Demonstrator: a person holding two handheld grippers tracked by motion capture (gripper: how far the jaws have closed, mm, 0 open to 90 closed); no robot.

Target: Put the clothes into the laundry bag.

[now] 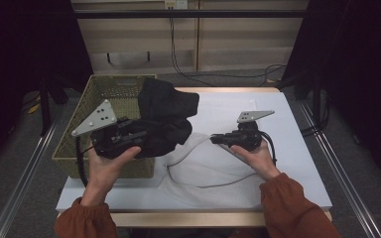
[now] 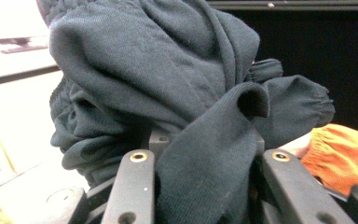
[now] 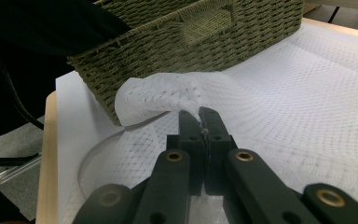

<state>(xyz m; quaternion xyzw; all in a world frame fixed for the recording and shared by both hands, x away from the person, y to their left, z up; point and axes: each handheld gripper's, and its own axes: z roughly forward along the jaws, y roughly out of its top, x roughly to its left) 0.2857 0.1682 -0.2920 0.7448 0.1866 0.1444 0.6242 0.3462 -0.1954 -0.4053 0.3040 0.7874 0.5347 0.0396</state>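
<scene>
A white table carries a woven basket at its left and a white mesh bag; no writing is legible. The left gripper clamps a bunched dark garment at the basket's right edge. The right gripper, jaws fully closed, pinches the mesh bag's edge beside the basket.

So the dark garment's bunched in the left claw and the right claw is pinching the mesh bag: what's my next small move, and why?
Probably lift the right claw a little to pull the white mesh bag mouth open. The mesh lies mostly flat on the table beside the basket, while the left claw holds the dark garment bunched just above it; an opening looks needed first.
</scene>
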